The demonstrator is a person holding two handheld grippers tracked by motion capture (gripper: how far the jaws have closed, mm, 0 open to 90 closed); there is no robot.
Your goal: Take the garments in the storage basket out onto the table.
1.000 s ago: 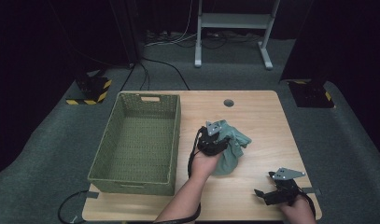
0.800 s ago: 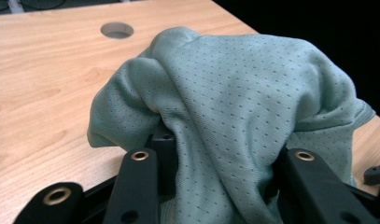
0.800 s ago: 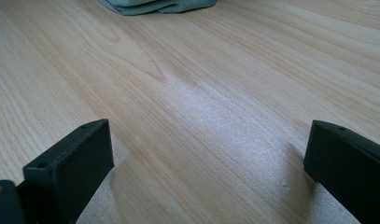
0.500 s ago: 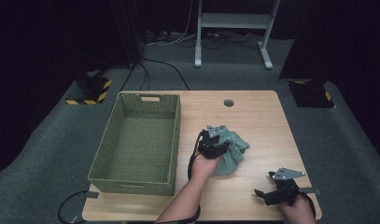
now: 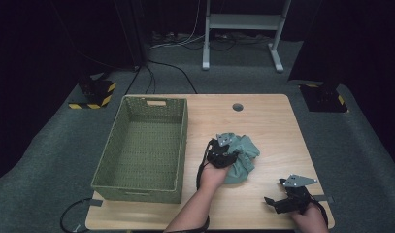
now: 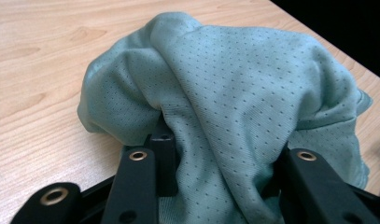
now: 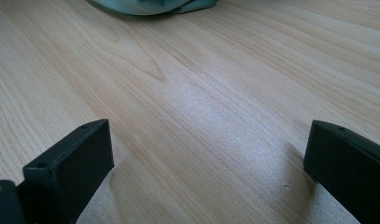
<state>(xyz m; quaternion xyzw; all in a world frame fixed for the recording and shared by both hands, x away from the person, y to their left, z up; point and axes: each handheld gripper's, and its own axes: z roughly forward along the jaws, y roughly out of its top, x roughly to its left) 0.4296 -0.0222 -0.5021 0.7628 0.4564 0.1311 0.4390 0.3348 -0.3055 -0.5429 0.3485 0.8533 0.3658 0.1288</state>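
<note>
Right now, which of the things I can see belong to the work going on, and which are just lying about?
In use:
- green cloth, bunched on the table
- left claw, shut on the cloth
- green basket, beside the cloth, probably where it goes

Lying about:
- right claw, open, resting near the table's front edge
- cables on the floor
- striped floor blocks

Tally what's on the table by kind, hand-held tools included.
Green woven basket: 1
Teal cloth: 1
Tools: 2, the left tool shut on the cloth and the right tool open over bare wood
Total: 4
</note>
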